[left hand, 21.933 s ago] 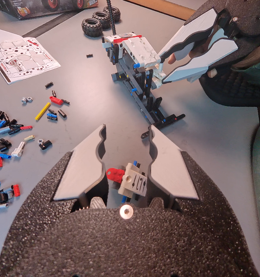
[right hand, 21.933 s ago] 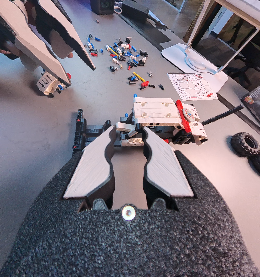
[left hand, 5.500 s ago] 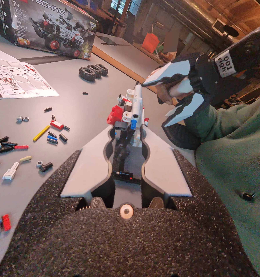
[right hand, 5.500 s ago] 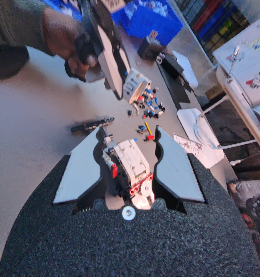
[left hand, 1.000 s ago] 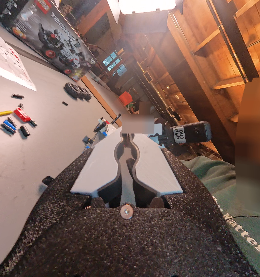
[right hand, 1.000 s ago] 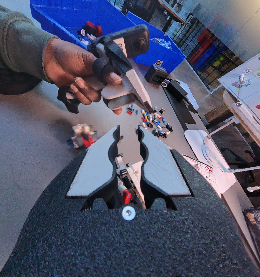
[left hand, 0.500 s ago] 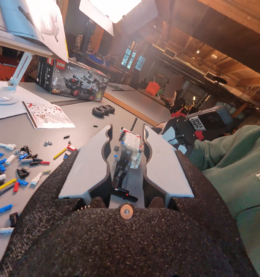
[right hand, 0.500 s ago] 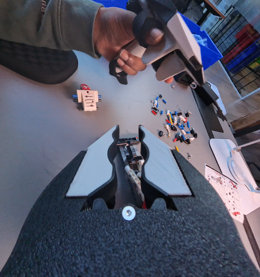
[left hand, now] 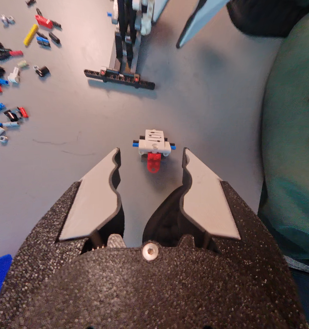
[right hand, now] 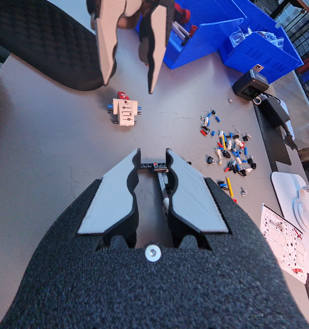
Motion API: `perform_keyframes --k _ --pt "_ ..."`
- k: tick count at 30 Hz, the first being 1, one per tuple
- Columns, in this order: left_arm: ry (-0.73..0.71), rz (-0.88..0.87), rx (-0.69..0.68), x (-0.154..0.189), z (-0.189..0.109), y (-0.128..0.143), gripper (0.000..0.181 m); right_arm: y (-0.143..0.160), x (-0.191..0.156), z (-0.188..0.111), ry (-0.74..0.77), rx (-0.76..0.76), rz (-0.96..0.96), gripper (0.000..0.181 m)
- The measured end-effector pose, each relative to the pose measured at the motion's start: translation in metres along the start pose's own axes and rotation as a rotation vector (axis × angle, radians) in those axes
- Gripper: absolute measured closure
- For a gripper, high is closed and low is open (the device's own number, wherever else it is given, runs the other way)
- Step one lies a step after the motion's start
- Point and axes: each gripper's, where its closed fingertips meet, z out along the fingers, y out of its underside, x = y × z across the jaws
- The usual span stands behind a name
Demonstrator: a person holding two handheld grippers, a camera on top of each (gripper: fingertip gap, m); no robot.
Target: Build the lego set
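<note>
A small white sub-assembly (left hand: 153, 144) with a red piece and blue pins lies on the grey table, just ahead of my left gripper (left hand: 151, 151). The left gripper is open wide and empty. The right wrist view shows the same sub-assembly (right hand: 125, 112) below the left gripper (right hand: 128, 88). My right gripper (right hand: 152, 154) is shut on the long dark chassis (right hand: 161, 179), whose black cross beam (right hand: 153, 164) shows past the fingertips. In the left wrist view the chassis (left hand: 125, 53) has its cross beam on the table, with a right finger (left hand: 194, 26) beside it.
Loose small pieces (left hand: 7, 71) are scattered on the left, also in the right wrist view (right hand: 230, 151). Blue bins (right hand: 221, 35), a black device (right hand: 250, 85), a white lamp base (right hand: 289, 187) and a sticker sheet (right hand: 283, 240) stand at the table's far side. A green sleeve (left hand: 292, 124) is at the right.
My left gripper has tipped down from facing the chassis to hang over the small sub-assembly, and its jaws have opened wide. The right gripper has brought the chassis down to the table.
</note>
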Motion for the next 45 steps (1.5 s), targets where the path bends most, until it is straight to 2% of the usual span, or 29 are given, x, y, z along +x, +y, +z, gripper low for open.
perform_keyframes --k 4,8,11,15,19,21,24,29,33,37,40,45 --pt "-0.056 0.07 -0.095 0.003 0.024 0.017 0.112 0.0 0.011 -0.011 0.04 0.003 0.008 0.154" --pt "-0.032 0.082 -0.159 0.002 0.038 0.023 0.137 0.004 0.019 -0.024 0.079 0.009 0.033 0.154" --pt "0.026 0.034 -0.113 0.003 0.038 0.016 0.137 0.009 0.018 -0.031 0.086 0.02 0.056 0.155" --pt "0.159 -0.112 0.105 0.008 0.029 -0.021 0.137 0.008 0.01 -0.035 0.081 0.053 0.04 0.155" --pt "0.302 -0.205 0.28 0.016 0.023 -0.066 0.137 -0.018 0.0 -0.036 0.085 0.184 -0.015 0.149" --pt "0.388 -0.248 0.345 0.021 0.025 -0.085 0.137 -0.025 -0.002 -0.032 0.137 0.199 -0.096 0.143" --pt "0.536 -0.277 0.415 0.034 0.027 -0.11 0.137 -0.024 0.002 -0.03 0.23 0.167 -0.211 0.144" --pt "0.675 -0.31 0.478 0.041 0.029 -0.134 0.137 -0.028 0.006 -0.048 0.23 0.216 -0.202 0.147" --pt "0.693 -0.293 0.466 0.043 0.032 -0.134 0.137 -0.027 0.013 -0.063 0.231 0.232 -0.182 0.153" --pt "0.706 -0.29 0.452 0.049 0.04 -0.133 0.137 -0.025 0.006 -0.052 0.247 0.189 -0.261 0.154" --pt "0.65 -0.221 0.405 0.055 0.051 -0.128 0.137 -0.025 0.003 -0.046 0.3 0.17 -0.374 0.162" --pt "0.518 -0.076 0.443 0.052 0.05 -0.129 0.14 -0.028 0.006 -0.048 0.363 0.168 -0.449 0.164"
